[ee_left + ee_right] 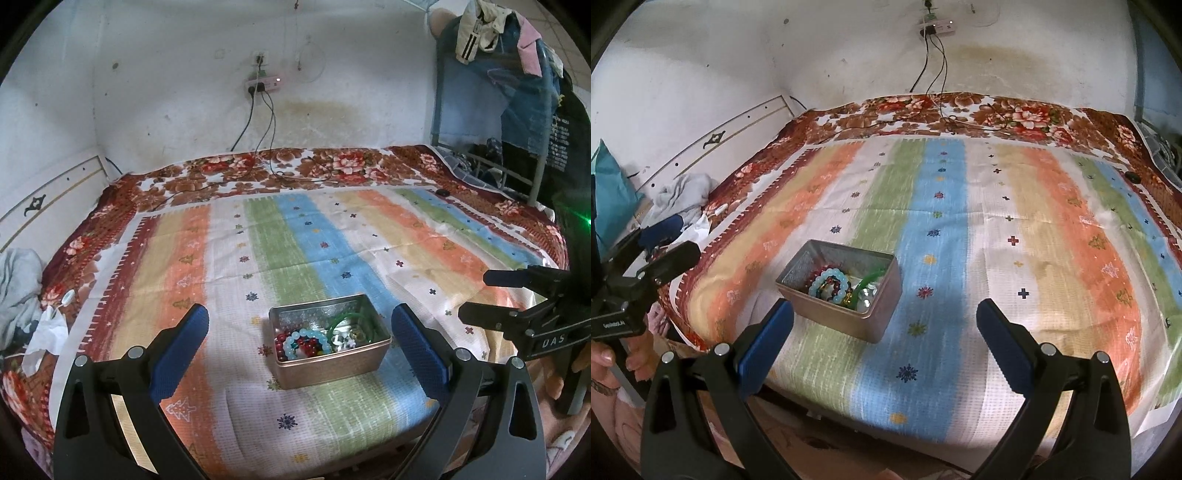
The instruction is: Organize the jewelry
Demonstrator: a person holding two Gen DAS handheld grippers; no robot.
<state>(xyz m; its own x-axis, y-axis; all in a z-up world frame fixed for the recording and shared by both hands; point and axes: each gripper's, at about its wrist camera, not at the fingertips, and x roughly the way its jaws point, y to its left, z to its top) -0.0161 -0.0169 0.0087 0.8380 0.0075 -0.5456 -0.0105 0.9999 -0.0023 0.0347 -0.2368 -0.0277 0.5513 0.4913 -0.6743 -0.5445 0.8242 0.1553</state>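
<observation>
Jewelry lay heaped in an open rectangular metal tin that rested on the striped cloth near the bed's front edge. From the left wrist view, the left gripper hung over the tin with its blue-padded fingers spread wide and empty, and the right gripper showed at the right edge, its black fingers apart. From the right wrist view, the tin sat left of centre, a pale blue bead bracelet and a green bangle lying inside; the right gripper's fingers stood well apart over bare cloth, just right of the tin. A hand held the left gripper's handle at the left edge.
</observation>
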